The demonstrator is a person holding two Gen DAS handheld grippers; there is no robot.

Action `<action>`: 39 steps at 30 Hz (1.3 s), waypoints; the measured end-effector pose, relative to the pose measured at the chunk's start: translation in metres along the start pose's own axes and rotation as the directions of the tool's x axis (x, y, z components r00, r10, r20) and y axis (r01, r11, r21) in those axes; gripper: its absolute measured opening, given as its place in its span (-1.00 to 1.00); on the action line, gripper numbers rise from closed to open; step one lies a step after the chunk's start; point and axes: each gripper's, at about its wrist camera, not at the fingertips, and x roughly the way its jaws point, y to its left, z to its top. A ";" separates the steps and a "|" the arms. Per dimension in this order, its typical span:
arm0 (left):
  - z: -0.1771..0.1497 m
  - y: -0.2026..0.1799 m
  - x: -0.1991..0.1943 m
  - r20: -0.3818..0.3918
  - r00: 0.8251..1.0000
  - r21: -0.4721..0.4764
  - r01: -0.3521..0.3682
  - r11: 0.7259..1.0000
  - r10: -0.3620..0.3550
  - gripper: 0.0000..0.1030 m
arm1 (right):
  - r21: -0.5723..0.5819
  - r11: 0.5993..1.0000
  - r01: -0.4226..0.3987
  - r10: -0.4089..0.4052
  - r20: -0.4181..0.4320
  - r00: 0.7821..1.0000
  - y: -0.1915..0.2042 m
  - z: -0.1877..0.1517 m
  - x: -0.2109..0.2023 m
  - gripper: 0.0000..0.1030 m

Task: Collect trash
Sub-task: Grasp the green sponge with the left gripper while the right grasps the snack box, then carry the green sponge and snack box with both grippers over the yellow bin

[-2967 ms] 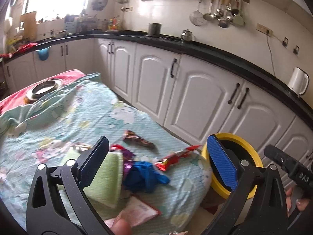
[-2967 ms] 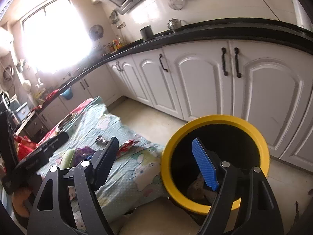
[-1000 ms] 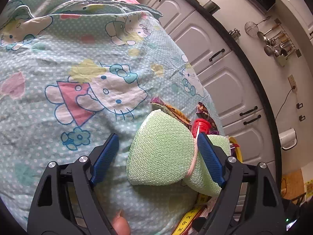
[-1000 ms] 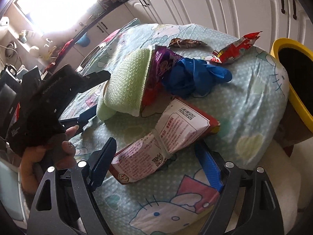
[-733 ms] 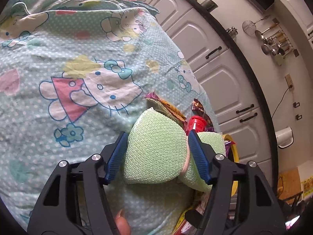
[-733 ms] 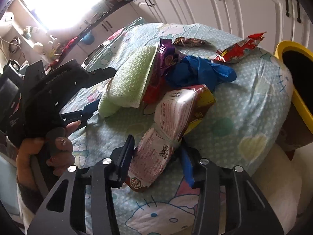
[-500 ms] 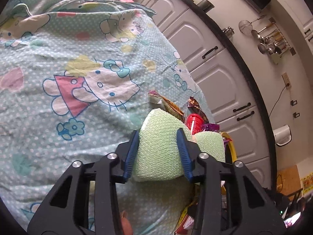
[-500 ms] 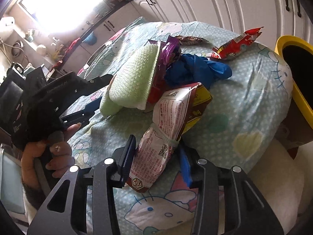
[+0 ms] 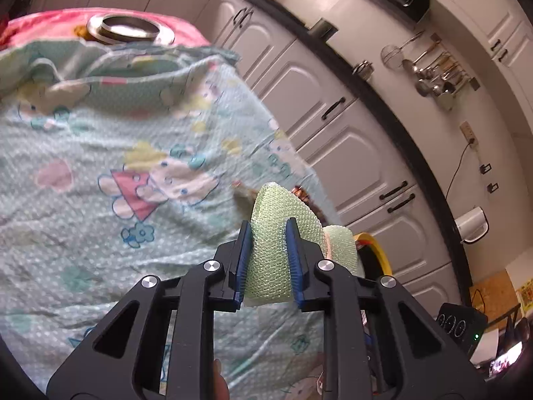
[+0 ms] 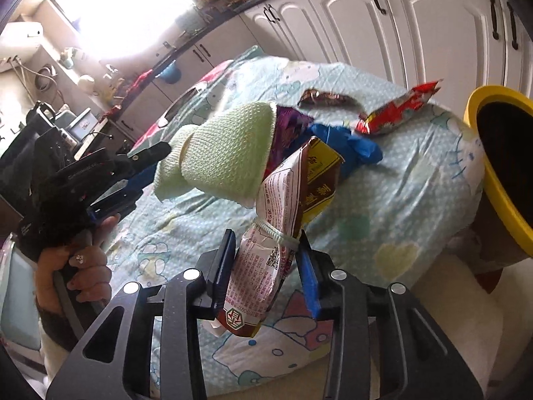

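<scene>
My left gripper has its jaws closing, and both blue pads squeeze a pale green mesh cloth, lifted off the cartoon-print sheet. In the right wrist view the same green cloth hangs from the left gripper, held by a hand. The right gripper is also closing, its pads pinching a tied snack bag that stands up off the sheet. A purple wrapper, a blue plastic wad, a red wrapper and a brown wrapper lie behind.
A yellow-rimmed bin stands beside the sheet's right edge, partly visible as the bin rim in the left wrist view. A metal dish sits at the far end. White cabinets run along the far side.
Both grippers went from wide open to squeezed tight, the left on the green cloth, the right on the snack bag. Both items have risen off the sheet.
</scene>
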 end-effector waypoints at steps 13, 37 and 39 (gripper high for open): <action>0.006 -0.041 -0.018 0.054 0.998 0.101 0.026 0.995 -0.031 -1.00 | -0.024 1.000 -0.001 0.003 0.093 0.996 -0.017 0.017 -0.036 -0.33; -0.041 -0.012 0.066 -0.200 0.971 0.135 0.155 0.979 -0.127 -0.33 | 0.026 0.997 0.069 -0.073 0.204 0.976 -0.066 0.033 -0.088 -0.33; -0.042 -0.018 0.060 -0.199 0.974 0.167 0.146 0.975 -0.112 -0.39 | 0.031 0.997 0.068 -0.073 0.212 0.975 -0.067 0.033 -0.091 -0.33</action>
